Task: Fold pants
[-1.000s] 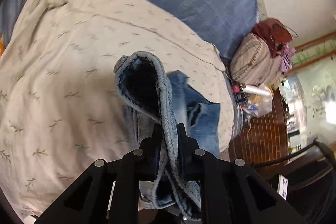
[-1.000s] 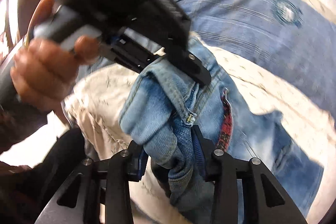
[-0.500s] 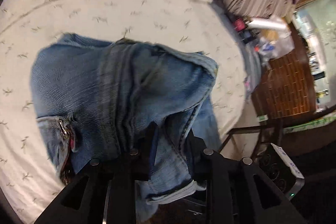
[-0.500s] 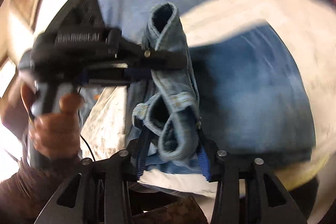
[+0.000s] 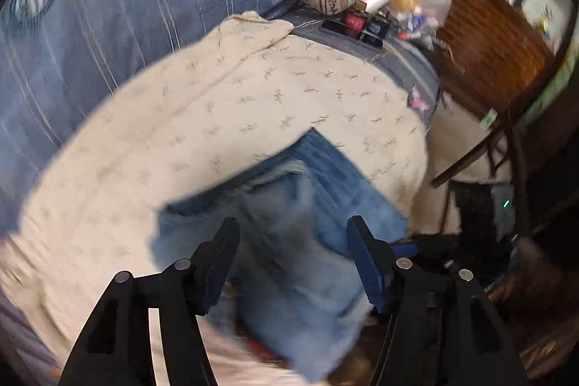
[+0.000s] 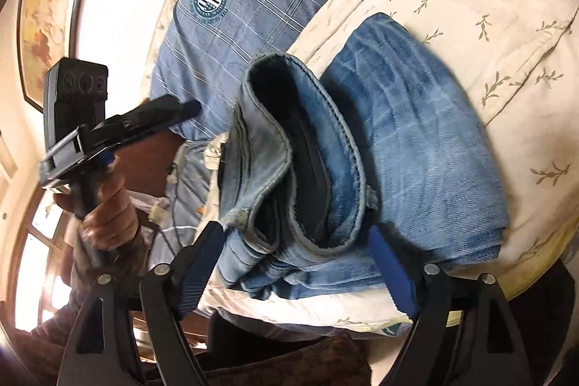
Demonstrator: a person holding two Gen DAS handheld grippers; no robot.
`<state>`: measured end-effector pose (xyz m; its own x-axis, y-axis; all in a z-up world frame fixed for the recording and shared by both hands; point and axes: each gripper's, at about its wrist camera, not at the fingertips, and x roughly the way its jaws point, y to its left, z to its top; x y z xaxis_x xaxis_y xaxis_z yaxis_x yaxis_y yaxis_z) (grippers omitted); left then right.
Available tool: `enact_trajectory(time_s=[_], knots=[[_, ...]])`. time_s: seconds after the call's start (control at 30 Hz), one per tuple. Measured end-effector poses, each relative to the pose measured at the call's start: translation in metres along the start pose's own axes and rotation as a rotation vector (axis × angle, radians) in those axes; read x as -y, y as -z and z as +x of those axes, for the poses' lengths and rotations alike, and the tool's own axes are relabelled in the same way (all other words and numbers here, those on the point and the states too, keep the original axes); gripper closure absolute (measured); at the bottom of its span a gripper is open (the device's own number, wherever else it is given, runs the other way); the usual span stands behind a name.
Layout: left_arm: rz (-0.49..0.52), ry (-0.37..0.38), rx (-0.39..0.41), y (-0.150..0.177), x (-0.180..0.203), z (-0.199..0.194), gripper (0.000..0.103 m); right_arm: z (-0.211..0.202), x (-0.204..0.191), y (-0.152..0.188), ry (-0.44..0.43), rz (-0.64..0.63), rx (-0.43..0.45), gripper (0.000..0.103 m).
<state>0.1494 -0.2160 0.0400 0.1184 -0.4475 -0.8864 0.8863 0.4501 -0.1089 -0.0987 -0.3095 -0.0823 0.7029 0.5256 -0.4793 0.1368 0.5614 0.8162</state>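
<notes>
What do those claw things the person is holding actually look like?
Each gripper is matte black plastic: two angular fingers lined with ribbed blue pads, silver rivets at the joints. The left gripper has a pistol-style handle and boxy black top, held by a bare hand.
</notes>
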Motion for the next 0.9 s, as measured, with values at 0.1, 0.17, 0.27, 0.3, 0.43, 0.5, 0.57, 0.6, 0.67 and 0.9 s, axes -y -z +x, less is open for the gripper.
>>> enact_trajectory(time_s=[0.1,0.17,0.27,0.3,0.43,0.5,0.57,0.6,0.67,0.9], knots=[[0.051,-0.021,-0.065,-0.006,-0.001,0.011,0.043,-0.001,0.009,0.008,-0.029,0.006,-0.029,0.016],[0.073,-0.027,-0.099,-0.016,0.001,0.03,0.043,0.003,0.008,0.008,-0.05,0.004,-0.052,0.015],[0.108,-0.033,-0.153,-0.026,0.003,0.055,0.043,0.01,0.004,0.006,-0.058,-0.009,-0.072,0.012],[0.108,-0.033,-0.177,-0.028,0.002,0.07,0.042,0.015,0.001,0.007,-0.052,-0.015,-0.085,0.012],[0.078,-0.044,-0.174,-0.021,-0.008,0.108,0.042,0.029,-0.008,0.001,-0.01,-0.029,-0.093,0.015],[0.063,-0.046,-0.129,-0.016,-0.011,0.106,0.053,0.029,-0.007,0.002,0.037,-0.028,-0.08,0.039],[0.042,-0.034,-0.111,-0.014,-0.013,0.099,0.06,0.027,-0.006,0.002,0.066,-0.028,-0.074,0.059],[0.037,-0.031,-0.101,-0.013,-0.013,0.095,0.063,0.024,-0.008,0.002,0.057,-0.032,-0.064,0.072],[0.041,-0.034,-0.072,-0.011,-0.008,0.081,0.065,0.013,-0.017,0.0,0.022,-0.051,-0.035,0.073],[0.065,-0.012,0.029,-0.037,0.034,0.05,0.066,-0.037,-0.026,-0.009,-0.034,-0.068,0.099,0.074]])
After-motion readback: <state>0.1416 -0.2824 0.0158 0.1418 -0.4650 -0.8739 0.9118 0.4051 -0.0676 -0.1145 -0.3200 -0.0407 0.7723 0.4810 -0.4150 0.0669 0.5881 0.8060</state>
